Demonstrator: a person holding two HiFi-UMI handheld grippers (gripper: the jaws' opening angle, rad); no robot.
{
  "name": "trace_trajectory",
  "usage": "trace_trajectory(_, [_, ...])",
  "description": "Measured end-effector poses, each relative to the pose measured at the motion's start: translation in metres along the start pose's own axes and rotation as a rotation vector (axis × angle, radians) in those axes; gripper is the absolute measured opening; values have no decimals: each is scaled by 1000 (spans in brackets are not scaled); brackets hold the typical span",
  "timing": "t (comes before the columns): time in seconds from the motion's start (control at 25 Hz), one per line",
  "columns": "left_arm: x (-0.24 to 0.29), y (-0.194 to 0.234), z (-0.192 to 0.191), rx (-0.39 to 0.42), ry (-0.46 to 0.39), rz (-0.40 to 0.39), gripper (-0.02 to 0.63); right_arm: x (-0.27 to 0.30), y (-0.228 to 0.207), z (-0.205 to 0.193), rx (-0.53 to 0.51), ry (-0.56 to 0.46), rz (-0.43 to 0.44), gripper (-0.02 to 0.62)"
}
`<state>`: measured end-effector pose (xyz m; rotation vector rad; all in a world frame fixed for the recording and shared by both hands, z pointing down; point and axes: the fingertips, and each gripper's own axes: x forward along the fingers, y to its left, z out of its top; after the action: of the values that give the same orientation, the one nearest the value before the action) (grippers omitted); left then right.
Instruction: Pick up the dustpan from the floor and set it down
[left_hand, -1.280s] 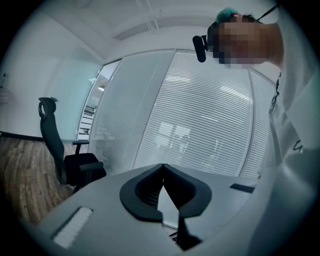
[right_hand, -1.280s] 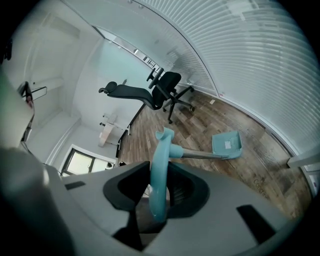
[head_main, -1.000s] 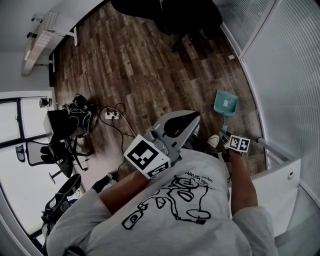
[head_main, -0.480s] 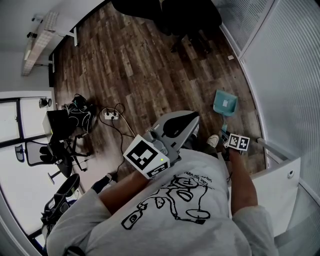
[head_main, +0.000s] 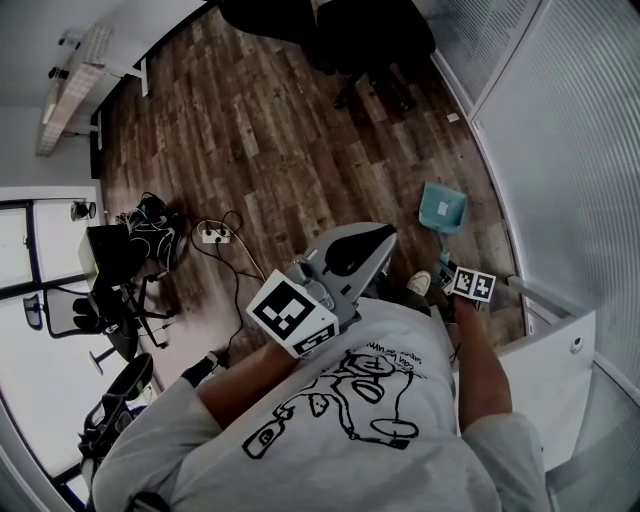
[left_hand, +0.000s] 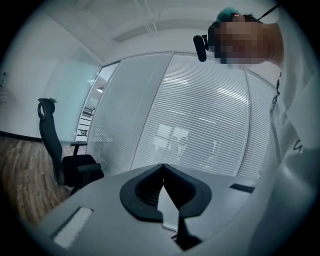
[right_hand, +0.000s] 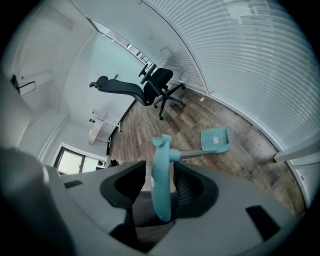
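Both right gripper (right_hand: 159, 172) jaws have just been opening — dustpan (right_hand: 215, 139) handle loose between them, gripper angled down; left gripper (left_hand: 162, 170) closed, empty, level.

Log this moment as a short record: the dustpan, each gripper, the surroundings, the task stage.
dustpan: teal, long-handled; pan down on the wooden floor beside the glass wall with blinds
handle: its teal grip sits between the right gripper's jaws
right gripper: jaws have just been opening; a gap shows beside the handle
left gripper: jaws together, nothing between them, away from the dustpan
surroundings: black office chair further along the wall
task stage: dustpan looks set down, release under way
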<state>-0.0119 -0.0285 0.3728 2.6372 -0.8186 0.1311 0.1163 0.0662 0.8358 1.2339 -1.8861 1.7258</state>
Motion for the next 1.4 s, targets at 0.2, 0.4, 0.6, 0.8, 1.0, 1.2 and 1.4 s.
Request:
trace_trajectory(0.2, [4,-3,1,-1,-10,-25,2,-9,-5,3,-6,-16,-25,164])
trace_trajectory(0.4, [10,-3,1,0,-17,-48,2,-22,-2,15,-44,-55,-48,164])
trace_trajectory(0.6, [17,-2,8,-1,-29,-68,2,-46,15,43,-139,-131,-69,164])
trace_trajectory(0.8, [22,-2,12,2,-43,-79,2,-76,35,73,-239,-204,-96,135])
trace_trajectory(1.0, [27,3,17,3,-56,-83,2,-114,64,111,-298,-326,-104,121])
trace_trajectory(1.2, [31,4,20,7,-66,-89,2,-155,100,142,-387,-435,-129,103])
trace_trajectory(1.4, [37,4,25,10,-74,-91,2,-200,149,171,-474,-537,-125,89])
